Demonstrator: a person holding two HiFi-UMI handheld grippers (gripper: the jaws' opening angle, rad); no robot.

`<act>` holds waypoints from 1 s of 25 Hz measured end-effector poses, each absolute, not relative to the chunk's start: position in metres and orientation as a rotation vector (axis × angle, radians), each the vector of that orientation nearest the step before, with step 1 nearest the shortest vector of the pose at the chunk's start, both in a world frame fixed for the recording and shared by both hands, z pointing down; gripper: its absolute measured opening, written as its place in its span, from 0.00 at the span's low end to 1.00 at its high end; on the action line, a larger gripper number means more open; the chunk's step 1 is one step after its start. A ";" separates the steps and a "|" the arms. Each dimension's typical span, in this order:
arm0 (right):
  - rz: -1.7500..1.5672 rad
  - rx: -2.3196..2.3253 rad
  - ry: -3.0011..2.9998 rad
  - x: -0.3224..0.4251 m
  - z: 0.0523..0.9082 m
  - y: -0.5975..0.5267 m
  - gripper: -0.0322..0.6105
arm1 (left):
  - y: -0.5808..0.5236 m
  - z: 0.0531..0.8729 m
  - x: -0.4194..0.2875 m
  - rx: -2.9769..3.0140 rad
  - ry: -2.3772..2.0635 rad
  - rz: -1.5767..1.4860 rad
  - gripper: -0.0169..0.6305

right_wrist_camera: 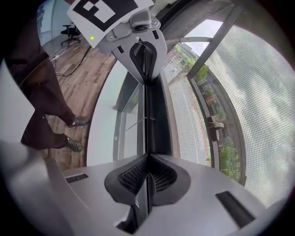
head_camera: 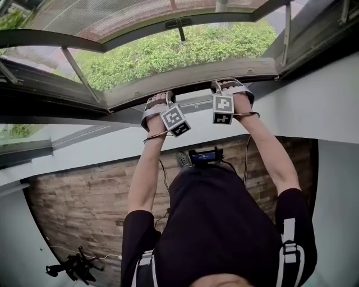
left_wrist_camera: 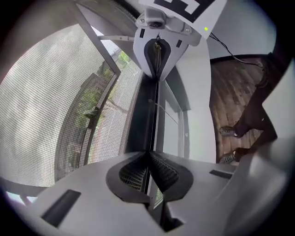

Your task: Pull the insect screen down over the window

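Observation:
The insect screen's grey mesh [head_camera: 112, 17] hangs in the open window, ending in a grey pull bar [head_camera: 190, 81]. My left gripper [head_camera: 160, 100] and right gripper [head_camera: 227, 85] sit side by side at the bar's middle, fingertips hidden behind it. In the left gripper view the left gripper [left_wrist_camera: 148, 154] is shut on the bar's thin lip [left_wrist_camera: 154, 115], mesh [left_wrist_camera: 41, 106] to its left. In the right gripper view the right gripper [right_wrist_camera: 147, 159] is likewise shut on that lip [right_wrist_camera: 145, 115], mesh [right_wrist_camera: 258, 87] to its right. Each view shows the other gripper clamped further along.
Green bushes [head_camera: 185, 47] lie outside below the window. The white sill and wall [head_camera: 314, 106] run under the bar. Slanted window stays [head_camera: 78, 73] flank the opening. Behind me are a wooden floor [head_camera: 84, 207], a cable and a black chair base [head_camera: 73, 266].

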State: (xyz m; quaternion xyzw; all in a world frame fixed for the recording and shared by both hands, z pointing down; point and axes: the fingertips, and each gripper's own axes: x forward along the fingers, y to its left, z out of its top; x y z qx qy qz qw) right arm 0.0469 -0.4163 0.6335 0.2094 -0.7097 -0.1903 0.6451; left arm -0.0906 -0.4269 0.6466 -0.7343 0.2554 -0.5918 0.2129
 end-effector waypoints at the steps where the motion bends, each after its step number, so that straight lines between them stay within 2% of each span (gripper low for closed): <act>1: -0.412 0.447 -1.605 0.047 0.632 -0.410 0.07 | -0.426 0.647 -0.090 -2.038 0.710 -1.636 0.04; 9: -0.536 0.475 -1.574 0.036 0.637 -0.424 0.07 | -0.426 0.643 -0.099 -1.985 0.712 -1.653 0.04; 17: -0.478 0.533 -1.609 0.042 0.639 -0.428 0.07 | -0.428 0.647 -0.094 -1.980 0.686 -1.698 0.04; 25: -0.566 0.525 -1.603 0.040 0.637 -0.427 0.07 | -0.430 0.646 -0.098 -1.997 0.699 -1.683 0.05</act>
